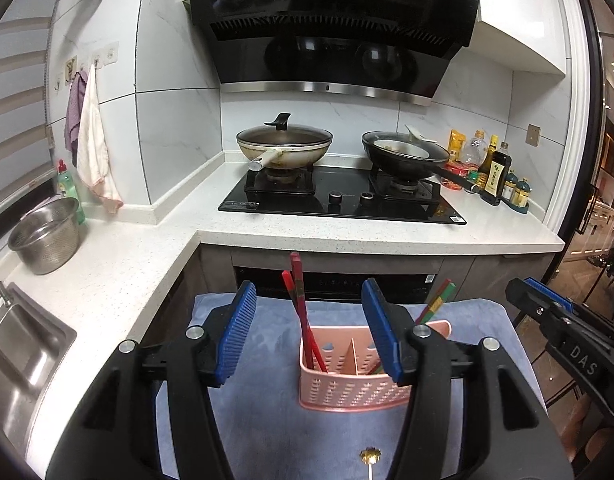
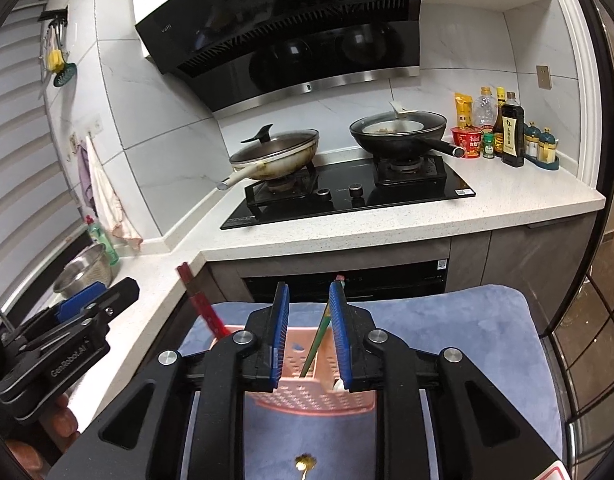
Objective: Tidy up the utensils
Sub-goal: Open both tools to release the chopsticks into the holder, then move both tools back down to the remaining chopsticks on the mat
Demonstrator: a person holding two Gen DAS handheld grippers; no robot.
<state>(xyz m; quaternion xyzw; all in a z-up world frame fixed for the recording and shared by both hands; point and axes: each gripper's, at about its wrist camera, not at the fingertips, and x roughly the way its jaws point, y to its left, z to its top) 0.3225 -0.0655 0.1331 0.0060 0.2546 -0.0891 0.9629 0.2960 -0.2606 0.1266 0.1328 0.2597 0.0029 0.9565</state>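
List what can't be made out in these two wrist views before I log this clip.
- Holder's right compartment contents: left wrist view, hidden by the left gripper's right finger.
- Gold-tipped utensil: cut off by the bottom edge in both views.
- Green chopsticks: right wrist view, touching the right gripper's pad or apart, unclear.
- Bottle labels: too small.

A home kitchen. A gas hob (image 1: 343, 198) with two pans sits on the speckled bench (image 1: 371, 232), under a black hood (image 1: 331, 28). A steel sink (image 1: 25, 344) lies left of the hob, sauce bottles (image 1: 495, 168) to its right.

Two pans (image 1: 285, 148), one holder (image 1: 355, 384), two grippers (image 1: 311, 332).
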